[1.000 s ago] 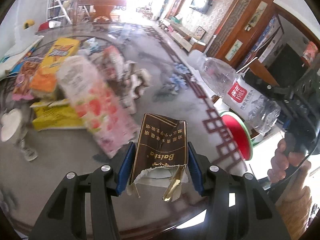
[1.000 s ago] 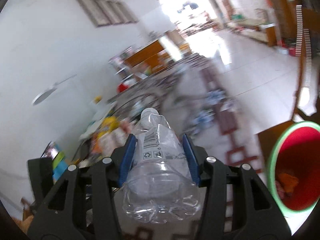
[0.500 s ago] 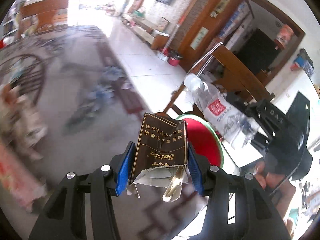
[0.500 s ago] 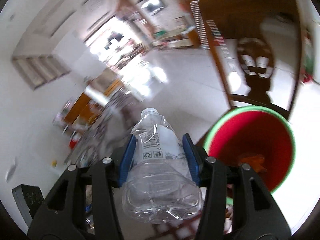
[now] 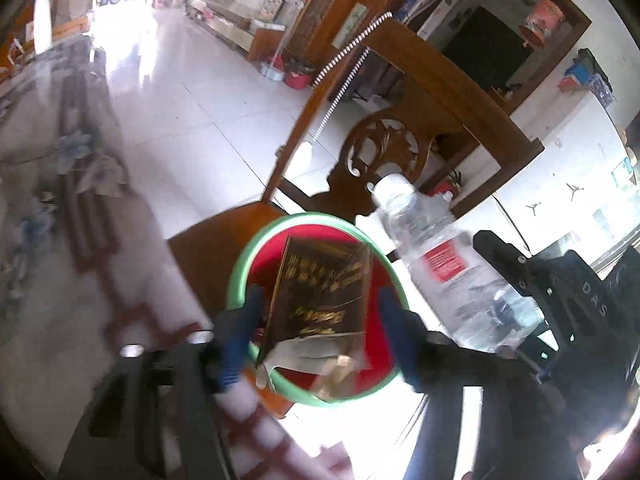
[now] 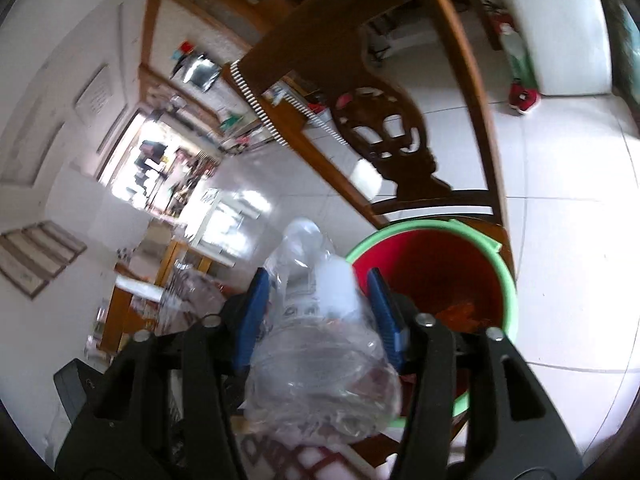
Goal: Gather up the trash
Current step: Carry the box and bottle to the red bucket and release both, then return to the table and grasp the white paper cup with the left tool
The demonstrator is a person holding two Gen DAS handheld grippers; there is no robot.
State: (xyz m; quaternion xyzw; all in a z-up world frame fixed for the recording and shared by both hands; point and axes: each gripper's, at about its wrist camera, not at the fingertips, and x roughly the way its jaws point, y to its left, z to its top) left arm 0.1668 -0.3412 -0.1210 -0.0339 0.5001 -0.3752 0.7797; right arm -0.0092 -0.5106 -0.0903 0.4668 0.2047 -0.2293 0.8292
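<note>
My left gripper (image 5: 320, 320) has its jaws spread wider than the torn brown cigarette pack (image 5: 320, 292), which hangs between the blue pads over the red bin with a green rim (image 5: 240, 264). Gaps show on both sides of the pack. My right gripper (image 6: 316, 312) is shut on a crushed clear plastic bottle (image 6: 320, 344), just left of the same bin (image 6: 506, 280). The bottle (image 5: 436, 264) and right gripper also show at the right of the left wrist view. Orange scraps (image 6: 460, 312) lie in the bin.
The bin stands on a wooden chair seat (image 5: 208, 248); the carved chair back (image 6: 380, 128) rises behind it. The glass table edge with its patterned cloth (image 5: 60, 200) is at the left. White tiled floor (image 6: 568, 240) surrounds the chair.
Both grippers swung from the littered table to the bin. The left jaws have opened and the cigarette pack is coming loose over the bin. The right gripper still holds the bottle.
</note>
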